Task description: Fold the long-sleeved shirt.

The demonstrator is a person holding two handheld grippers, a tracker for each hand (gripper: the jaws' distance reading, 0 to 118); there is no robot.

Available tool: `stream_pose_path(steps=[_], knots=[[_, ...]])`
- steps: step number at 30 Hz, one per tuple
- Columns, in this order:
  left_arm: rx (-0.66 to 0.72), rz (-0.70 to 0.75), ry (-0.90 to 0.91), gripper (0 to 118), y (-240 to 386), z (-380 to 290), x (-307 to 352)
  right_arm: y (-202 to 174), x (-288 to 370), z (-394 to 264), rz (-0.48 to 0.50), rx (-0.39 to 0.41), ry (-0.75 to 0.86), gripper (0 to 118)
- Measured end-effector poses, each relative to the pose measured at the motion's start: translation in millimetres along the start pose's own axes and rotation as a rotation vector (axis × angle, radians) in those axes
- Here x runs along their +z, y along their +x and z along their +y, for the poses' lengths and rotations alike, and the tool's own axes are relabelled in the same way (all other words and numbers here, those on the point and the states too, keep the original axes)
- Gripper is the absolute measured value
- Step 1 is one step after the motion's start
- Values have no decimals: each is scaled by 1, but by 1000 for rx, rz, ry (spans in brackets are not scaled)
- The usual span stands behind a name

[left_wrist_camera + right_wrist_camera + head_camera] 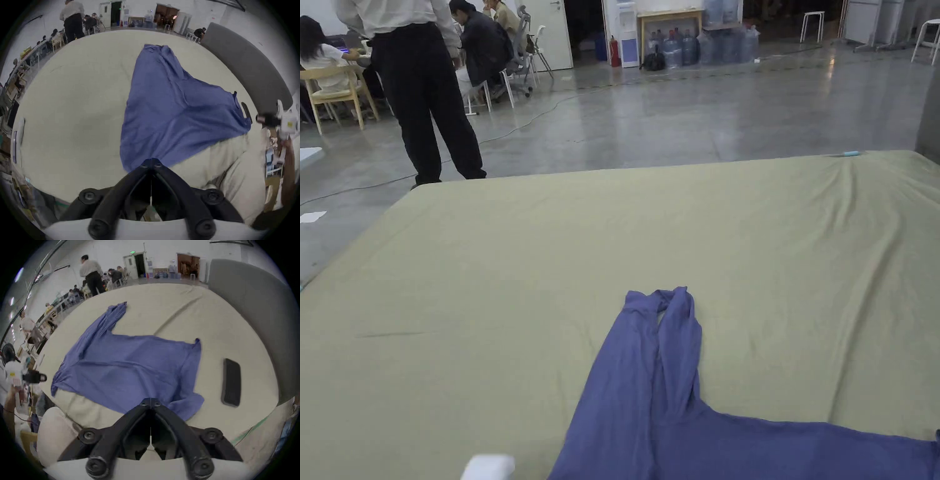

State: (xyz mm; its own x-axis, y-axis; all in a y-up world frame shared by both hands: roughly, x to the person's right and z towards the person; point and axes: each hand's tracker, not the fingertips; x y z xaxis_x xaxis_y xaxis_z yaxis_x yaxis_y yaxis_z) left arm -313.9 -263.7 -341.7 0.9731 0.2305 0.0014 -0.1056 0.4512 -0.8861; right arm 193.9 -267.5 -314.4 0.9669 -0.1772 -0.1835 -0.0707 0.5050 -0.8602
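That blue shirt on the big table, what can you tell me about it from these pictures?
The long-sleeved shirt is a blue-violet, thin, soft-looking fabric, spread mostly flat and lightly wrinkled on a pale green cloth-covered table. Its sleeves lie together, stretching away from the person. The left hand-held gripper is closed on one near edge, and the right hand-held gripper is closed on another. A dark flat phone-like object lies beside it, apart.

Olive-sheeted bed (487,262) bearing blue shirt (650,400), black phone (231,382)
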Motion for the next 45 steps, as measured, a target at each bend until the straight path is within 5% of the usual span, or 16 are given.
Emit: stream_pose_path(steps=[7,8,9,10,15,19,23,25,32,40,45], knots=[[-52,155,106,0,21,142,-82,3,-14,-5,17,-28,-4,0],[-32,158,85,29,19,158,-102,6,-16,-3,15,-33,-8,0],[-8,140,112,80,19,171,-115,3,-17,-11,10,-37,-8,0],[0,156,89,118,17,185,-135,5,-18,-12,10,-45,-9,0],[61,270,-18,105,12,207,-195,20,-32,-20,22,-80,-9,0],[-48,285,-40,47,15,196,-205,29,-43,-24,42,-145,-34,0],[-128,296,18,38,27,190,-190,28,-46,-23,43,-157,-29,0],[-120,261,19,0,25,191,-181,23,-45,-22,44,-154,-26,0],[6,90,147,0,23,192,-118,18,-37,-26,54,-161,15,0],[-181,-71,287,0,60,116,17,18,-28,-25,76,-181,49,0],[-331,-54,191,0,76,43,79,18,-27,-25,74,-173,60,0]])
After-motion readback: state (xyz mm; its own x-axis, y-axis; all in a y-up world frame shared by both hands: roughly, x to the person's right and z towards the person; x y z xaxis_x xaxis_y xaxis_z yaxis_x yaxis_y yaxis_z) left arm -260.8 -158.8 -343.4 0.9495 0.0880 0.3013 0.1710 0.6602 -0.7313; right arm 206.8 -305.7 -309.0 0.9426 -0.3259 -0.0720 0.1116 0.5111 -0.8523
